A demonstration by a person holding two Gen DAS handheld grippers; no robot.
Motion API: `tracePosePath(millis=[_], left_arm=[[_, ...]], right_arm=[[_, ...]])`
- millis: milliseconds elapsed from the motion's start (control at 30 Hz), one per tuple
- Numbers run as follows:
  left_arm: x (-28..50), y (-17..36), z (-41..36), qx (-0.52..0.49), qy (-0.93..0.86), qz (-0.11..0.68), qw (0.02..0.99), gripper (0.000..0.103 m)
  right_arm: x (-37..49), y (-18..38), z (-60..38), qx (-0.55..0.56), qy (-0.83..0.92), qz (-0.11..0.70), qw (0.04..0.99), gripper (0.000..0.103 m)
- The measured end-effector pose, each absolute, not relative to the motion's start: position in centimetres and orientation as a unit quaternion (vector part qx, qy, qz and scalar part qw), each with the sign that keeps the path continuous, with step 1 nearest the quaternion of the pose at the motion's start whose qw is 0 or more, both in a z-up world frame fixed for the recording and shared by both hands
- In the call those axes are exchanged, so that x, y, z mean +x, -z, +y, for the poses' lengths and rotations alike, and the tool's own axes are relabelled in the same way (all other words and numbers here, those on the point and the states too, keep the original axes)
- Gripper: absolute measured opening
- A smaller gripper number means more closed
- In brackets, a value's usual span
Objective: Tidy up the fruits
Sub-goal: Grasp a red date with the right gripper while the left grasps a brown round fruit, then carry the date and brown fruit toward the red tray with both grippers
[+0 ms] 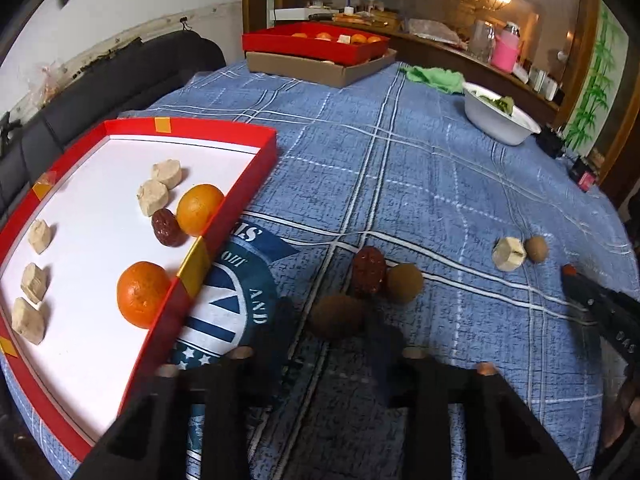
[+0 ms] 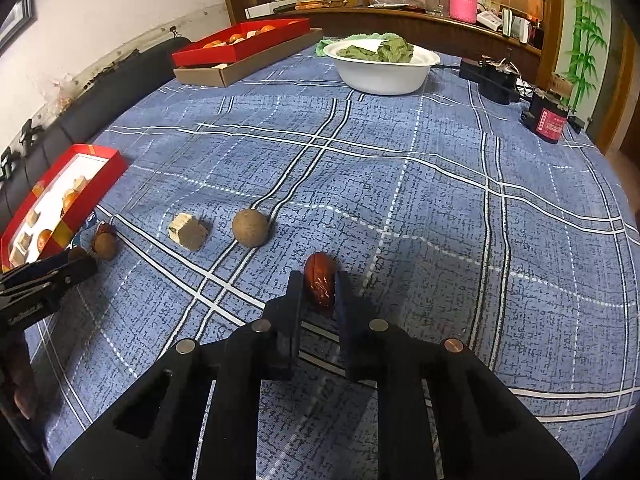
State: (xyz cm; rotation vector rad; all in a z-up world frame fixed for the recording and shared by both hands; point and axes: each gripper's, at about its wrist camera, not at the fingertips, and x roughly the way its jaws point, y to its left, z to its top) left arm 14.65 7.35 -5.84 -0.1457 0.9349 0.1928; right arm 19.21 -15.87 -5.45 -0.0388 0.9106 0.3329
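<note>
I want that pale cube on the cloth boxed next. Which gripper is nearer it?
Right. The right gripper, shut on a red date, sits just beyond the cube; the left gripper is farther, past another longan.

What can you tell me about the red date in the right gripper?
The red date is a small oval dried fruit with dark red, glossy, wrinkled skin. It lies lengthwise on the blue checked tablecloth, clamped between the two black fingers of the right gripper, one pressing each long side. Its far end sticks out past the fingertips. Nothing else touches it; the nearest brown round fruit lies apart, farther back and left.
</note>
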Motion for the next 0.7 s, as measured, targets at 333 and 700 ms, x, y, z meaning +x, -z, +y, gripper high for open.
tracePosePath(millis=[333, 700], left_arm=[[11.5, 5.0, 5.5, -0.068, -0.063, 0.432, 0.897, 0.024], [8.4, 4.3, 3.8, -0.077, -0.02, 0.419, 0.905, 0.024]], right_arm=[[18.8, 5.3, -15.8, -0.021, -0.159, 0.439, 0.884, 0.014], [13.4, 3.2, -15.5, -0.039, -0.164, 0.424, 0.89, 0.014]])
